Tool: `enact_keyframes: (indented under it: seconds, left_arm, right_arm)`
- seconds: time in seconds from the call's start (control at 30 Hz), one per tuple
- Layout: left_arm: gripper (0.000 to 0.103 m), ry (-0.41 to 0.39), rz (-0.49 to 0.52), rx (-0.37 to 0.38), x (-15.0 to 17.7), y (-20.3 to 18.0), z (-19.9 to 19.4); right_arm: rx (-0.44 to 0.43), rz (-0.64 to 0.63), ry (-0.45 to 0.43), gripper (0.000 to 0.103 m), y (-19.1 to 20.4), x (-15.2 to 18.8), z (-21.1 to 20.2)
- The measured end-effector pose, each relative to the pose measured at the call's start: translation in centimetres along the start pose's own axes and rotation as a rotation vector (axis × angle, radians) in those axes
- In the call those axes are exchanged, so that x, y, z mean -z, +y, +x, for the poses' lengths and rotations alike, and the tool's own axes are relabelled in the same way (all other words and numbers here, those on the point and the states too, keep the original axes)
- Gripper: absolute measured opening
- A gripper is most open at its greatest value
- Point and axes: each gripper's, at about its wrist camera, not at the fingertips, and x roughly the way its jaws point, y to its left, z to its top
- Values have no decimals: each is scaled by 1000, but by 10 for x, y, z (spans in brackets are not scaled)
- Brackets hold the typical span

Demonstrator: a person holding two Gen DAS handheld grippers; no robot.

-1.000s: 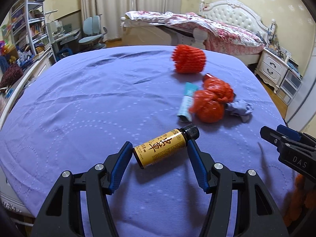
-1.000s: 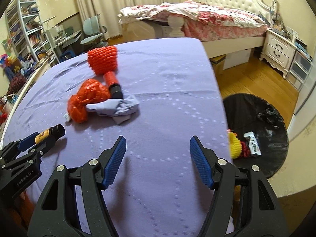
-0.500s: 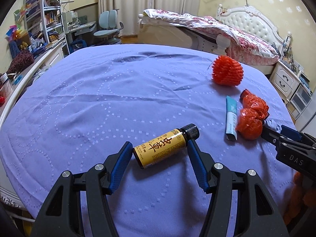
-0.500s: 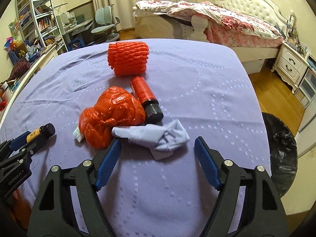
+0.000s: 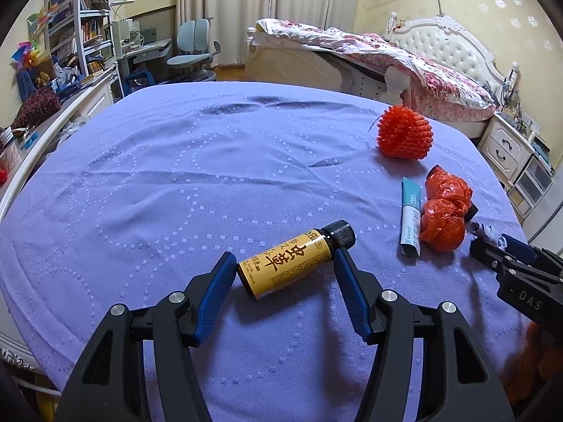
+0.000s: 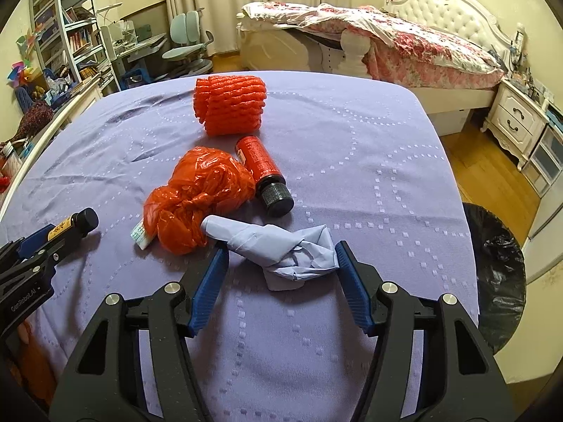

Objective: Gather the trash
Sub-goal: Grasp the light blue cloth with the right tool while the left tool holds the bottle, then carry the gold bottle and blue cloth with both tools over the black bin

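Observation:
My left gripper (image 5: 283, 263) is shut on a small yellow bottle with a black cap (image 5: 292, 258), held crosswise between the blue pads above the purple tablecloth (image 5: 176, 176). My right gripper (image 6: 279, 256) is open, its pads on either side of a crumpled pale blue cloth (image 6: 278, 249) lying on the table. Beside the cloth lie a knotted orange plastic bag (image 6: 197, 197), a red bottle with a black cap (image 6: 264, 172) and an orange foam net sleeve (image 6: 230, 103). A white and teal tube (image 5: 411, 218) lies next to the bag.
A bin lined with a black bag (image 6: 499, 274) stands on the floor past the table's right edge. A bed (image 6: 404, 42) and nightstand (image 6: 520, 123) lie beyond. Shelves and a desk chair (image 6: 186, 38) stand at the far left.
My right gripper swung left from the bin side and closed in on the blue cloth, which now sits between its open pads. My left gripper kept the yellow bottle and shifted left.

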Motion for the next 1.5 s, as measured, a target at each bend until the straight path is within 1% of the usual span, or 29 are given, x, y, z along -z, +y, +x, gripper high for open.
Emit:
enact_keyframes:
  seconds: [0.27,0.47,0.63,0.87,0.97,1.0,1.1,1.2,1.5]
  left_arm:
    - [59,-10,10,27,4,-13,-10]
    - [59,-43,42,69,3,-36,-27]
    - [59,-76,88,119,2,-63,-39]
    - [59,-91,164,210,-1,-117,-42]
    - [59,-94,196,248,-3,-142,-40]
    - [59,-97,212,261,-3,-153,-39]
    - [59,-101,246,297,-5,-181,-36]
    - [59,-95,275,323,-7,-209,-28]
    - [59,-55,321,373,-10,-271,-3]
  right_arm:
    - [11,26,-11,60,-12,8,-13]
    - [31,75,-41,60,-31,14,-30]
    - [74,122,-75,60,-57,22,-48]
    - [148,175,-107,60,-92,31,-66]
    - [193,220,-116,60,-117,36,-73]
    - [196,224,-116,60,-121,36,-74]
    - [230,270,-122,60,-148,38,-78]
    - [251,291,-125,61,-165,39,-80]
    - [308,373,-112,61,-221,43,-70]
